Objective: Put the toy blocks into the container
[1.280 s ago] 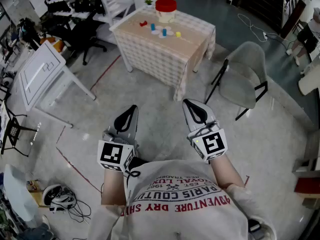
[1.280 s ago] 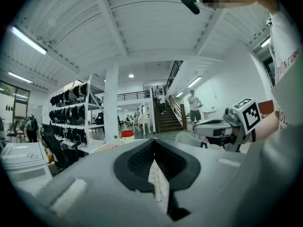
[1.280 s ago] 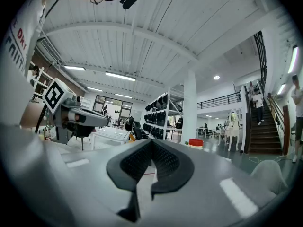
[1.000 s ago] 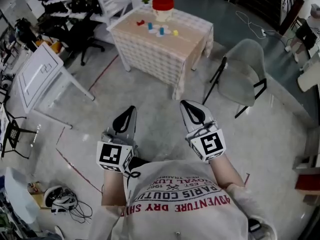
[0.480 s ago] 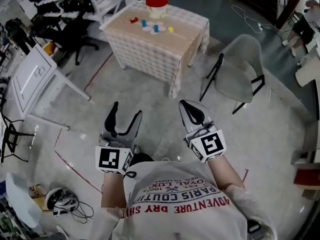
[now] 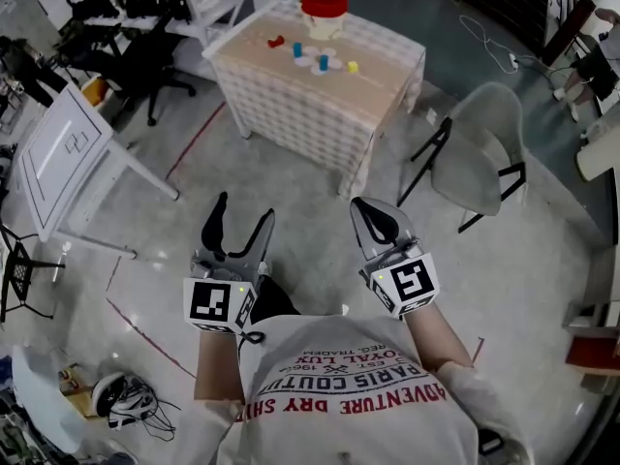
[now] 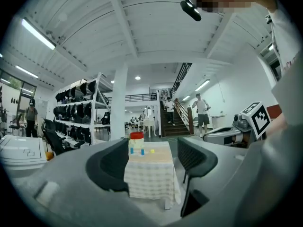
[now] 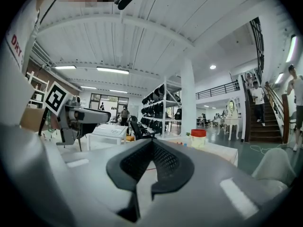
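Table (image 6: 312, 114) is at your 12 o'clock, well ahead; container (image 6: 323, 14) stands on its far edge; toy blocks (image 6: 323, 62) lie on the top, just before the container; chair (image 6: 473, 158) at 2, right of the table; slanted board stand (image 6: 63, 153) at 10; office chair (image 6: 160, 61) at 11, left of the table; left gripper (image 6: 242, 213) and right gripper (image 6: 376, 219) side by side near you, well apart from the table.

The head view looks steeply down from above the person's shirt (image 6: 339, 386) onto the floor (image 6: 291, 177), with the table (image 6: 310, 114) far ahead at its top edge. Both gripper views look level along their jaws toward that distant table, sharing it and its red-lidded container (image 6: 323, 13).
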Demonstrator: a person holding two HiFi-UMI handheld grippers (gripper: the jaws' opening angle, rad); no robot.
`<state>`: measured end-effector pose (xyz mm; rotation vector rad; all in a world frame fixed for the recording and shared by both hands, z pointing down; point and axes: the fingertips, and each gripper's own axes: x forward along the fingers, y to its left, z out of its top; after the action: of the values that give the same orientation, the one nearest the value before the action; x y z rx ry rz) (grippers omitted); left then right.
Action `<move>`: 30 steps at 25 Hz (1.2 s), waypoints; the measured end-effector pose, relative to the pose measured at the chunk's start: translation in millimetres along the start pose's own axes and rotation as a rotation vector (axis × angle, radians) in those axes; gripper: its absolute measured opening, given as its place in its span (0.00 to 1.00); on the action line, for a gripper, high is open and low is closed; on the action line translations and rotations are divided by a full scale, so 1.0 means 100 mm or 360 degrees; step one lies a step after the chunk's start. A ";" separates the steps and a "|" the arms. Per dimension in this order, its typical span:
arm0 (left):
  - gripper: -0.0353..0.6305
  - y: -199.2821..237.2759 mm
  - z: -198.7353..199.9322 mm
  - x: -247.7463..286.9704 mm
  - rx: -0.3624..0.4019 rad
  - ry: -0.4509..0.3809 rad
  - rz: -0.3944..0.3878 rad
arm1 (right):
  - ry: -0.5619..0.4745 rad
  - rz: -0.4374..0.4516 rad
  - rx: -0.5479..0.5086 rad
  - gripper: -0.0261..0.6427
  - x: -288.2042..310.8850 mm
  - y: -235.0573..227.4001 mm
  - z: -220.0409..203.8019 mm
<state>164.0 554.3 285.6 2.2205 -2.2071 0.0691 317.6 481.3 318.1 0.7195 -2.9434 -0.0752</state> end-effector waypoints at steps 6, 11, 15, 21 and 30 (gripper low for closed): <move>0.54 1.00 -0.04 0.47 -0.0054 -0.0001 -0.0078 | 0.0034 -0.0077 -0.0001 0.04 1.04 0.05 0.10; 0.54 1.94 -0.03 0.93 -0.0039 0.0031 -0.0196 | 0.0074 -0.0176 -0.0004 0.04 1.96 0.07 0.24; 0.54 2.50 -0.10 1.25 0.0002 0.0069 -0.0278 | 0.0105 -0.0250 0.0011 0.04 2.54 0.04 0.27; 0.54 2.99 -0.25 1.64 -0.0063 0.0095 -0.0352 | 0.0164 -0.0320 0.0034 0.04 3.16 -0.08 0.18; 0.54 3.22 -0.51 2.63 -0.0039 0.0176 -0.0424 | 0.0161 -0.0408 0.0054 0.04 3.80 -0.74 -0.03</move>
<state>-158.0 291.8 339.3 2.4094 -1.8314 0.1567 16.8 240.2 351.6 1.0690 -2.7477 -0.0100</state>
